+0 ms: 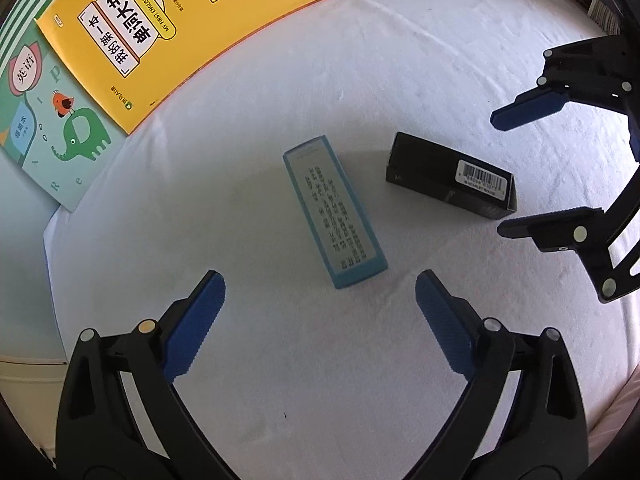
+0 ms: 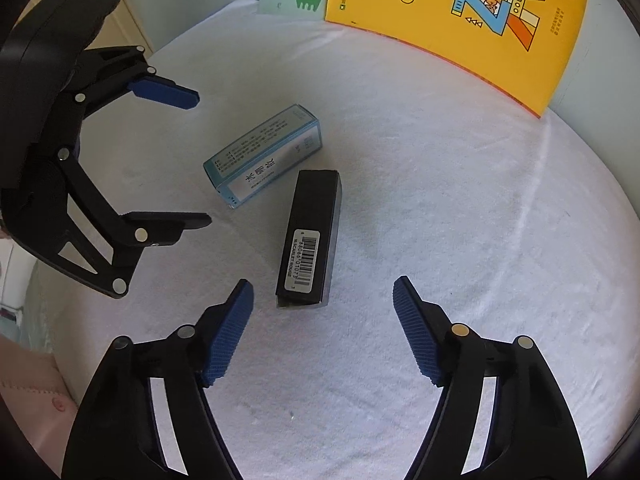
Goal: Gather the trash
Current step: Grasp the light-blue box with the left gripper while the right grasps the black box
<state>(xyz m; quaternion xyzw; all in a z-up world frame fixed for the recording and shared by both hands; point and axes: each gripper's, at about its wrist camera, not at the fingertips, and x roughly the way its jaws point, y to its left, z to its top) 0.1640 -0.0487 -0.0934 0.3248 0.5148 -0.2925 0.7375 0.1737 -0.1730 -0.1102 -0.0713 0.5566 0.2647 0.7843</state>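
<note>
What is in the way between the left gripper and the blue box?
Nothing visible. The left gripper is open, and only bare white cloth lies between it and the blue box. The black box sits off to the side.

Bright, even daylight on the white cloth (image 1: 400,60), no glare. Soft, faint shadows just beyond the fingertips, beside the blue box (image 1: 334,216) and black box (image 2: 310,240). Sharp ahead of the fingers. Strong fisheye bending far out, curving the yellow book (image 2: 460,24); black vignette in corners.
</note>
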